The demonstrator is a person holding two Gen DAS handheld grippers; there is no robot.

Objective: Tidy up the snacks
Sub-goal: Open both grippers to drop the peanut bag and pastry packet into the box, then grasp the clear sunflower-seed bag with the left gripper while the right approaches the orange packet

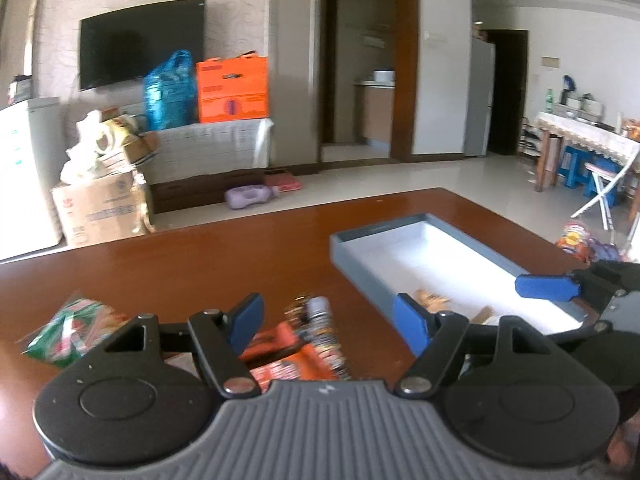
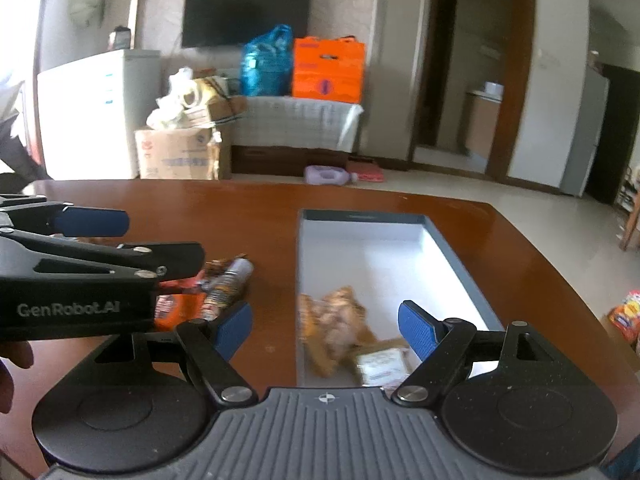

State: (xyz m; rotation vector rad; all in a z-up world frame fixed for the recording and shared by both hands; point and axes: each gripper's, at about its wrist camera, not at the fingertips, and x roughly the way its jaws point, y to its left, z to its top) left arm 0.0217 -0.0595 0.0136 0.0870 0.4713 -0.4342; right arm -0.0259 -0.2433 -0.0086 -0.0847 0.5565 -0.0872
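Your left gripper (image 1: 328,326) and right gripper (image 2: 325,330) both stand with jaws apart, nothing between the pads. Under the left lie orange snack packets (image 1: 304,348) on the wooden table (image 1: 200,256); a green packet (image 1: 74,330) lies further left. Ahead of the right, the grey tray (image 2: 362,217) holds brown snacks (image 2: 334,328).

The table (image 2: 400,208) is glossy reddish-brown. The tray (image 2: 360,216) is grey outside, white inside. A green-and-red striped packet (image 1: 68,332) lies beside orange packets (image 1: 288,356).
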